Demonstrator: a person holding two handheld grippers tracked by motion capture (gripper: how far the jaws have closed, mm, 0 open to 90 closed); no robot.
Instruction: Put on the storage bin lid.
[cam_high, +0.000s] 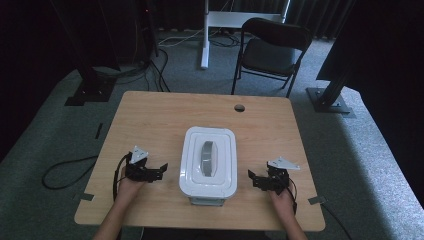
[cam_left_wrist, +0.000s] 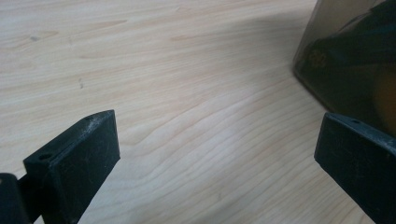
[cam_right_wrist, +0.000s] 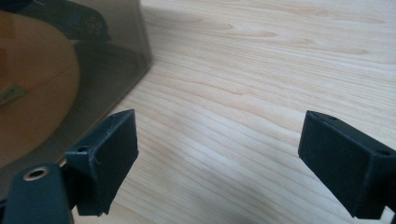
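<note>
A white-lidded box stands near the middle of the wooden table, a little toward the person's side, its long sides running away from the person. The lid is on, and a grey handle runs along its centre. The box's wall is smoky and see-through: in the left gripper view it rises at the upper right, and in the right gripper view it fills the upper left, with something orange-tan showing dimly through it; what that is cannot be told.

The left gripper lies low over the table just left of the box, its jaws pointing toward the box's side. In the left gripper view the two black jaws stand wide apart with bare wood between them, gripping nothing; the right-hand jaw sits close in front of the box wall, though touch cannot be judged.

The right gripper sits on the other side, just right of the box and a little nearer the person, jaws also aimed at the box. They too stand wide open and hold nothing, the left-hand jaw near the box wall.

Beyond the table's far edge a dark folding chair stands on grey carpet.
</note>
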